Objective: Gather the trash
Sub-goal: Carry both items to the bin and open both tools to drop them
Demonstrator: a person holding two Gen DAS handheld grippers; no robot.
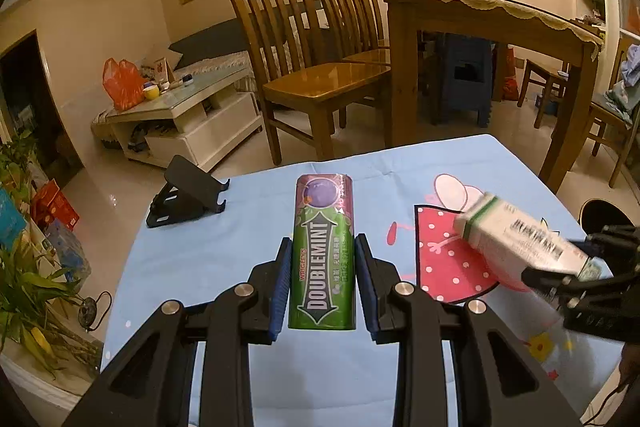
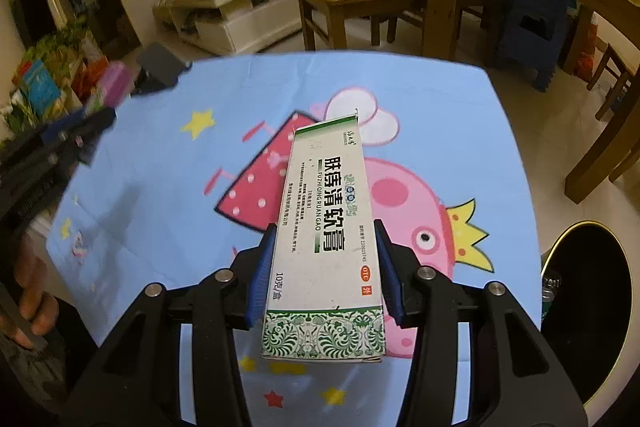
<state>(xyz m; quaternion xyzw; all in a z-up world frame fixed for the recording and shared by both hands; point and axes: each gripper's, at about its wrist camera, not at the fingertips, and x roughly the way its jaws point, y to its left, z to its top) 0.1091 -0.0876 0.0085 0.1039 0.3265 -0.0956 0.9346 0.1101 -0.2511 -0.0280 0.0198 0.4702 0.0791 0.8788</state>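
The left gripper (image 1: 322, 279) has its blue pads clamped on a tall green Doublemint gum tin w/ purple top (image 1: 323, 251), held above the light-blue cartoon-pig tablecloth (image 1: 208, 267). The right gripper (image 2: 325, 267) pinches a white-and-green ointment carton (image 2: 326, 227), also lifted off the cloth. Risk: the carton is thin card and gripped near one end, so it may crush or pivot, slipping out before reaching the dark round bin (image 2: 592, 311) beside the table's right edge.

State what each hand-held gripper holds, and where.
Left hand-held gripper: gum bottle, by its lower sides. Right hand-held gripper: ointment box, by its long sides.
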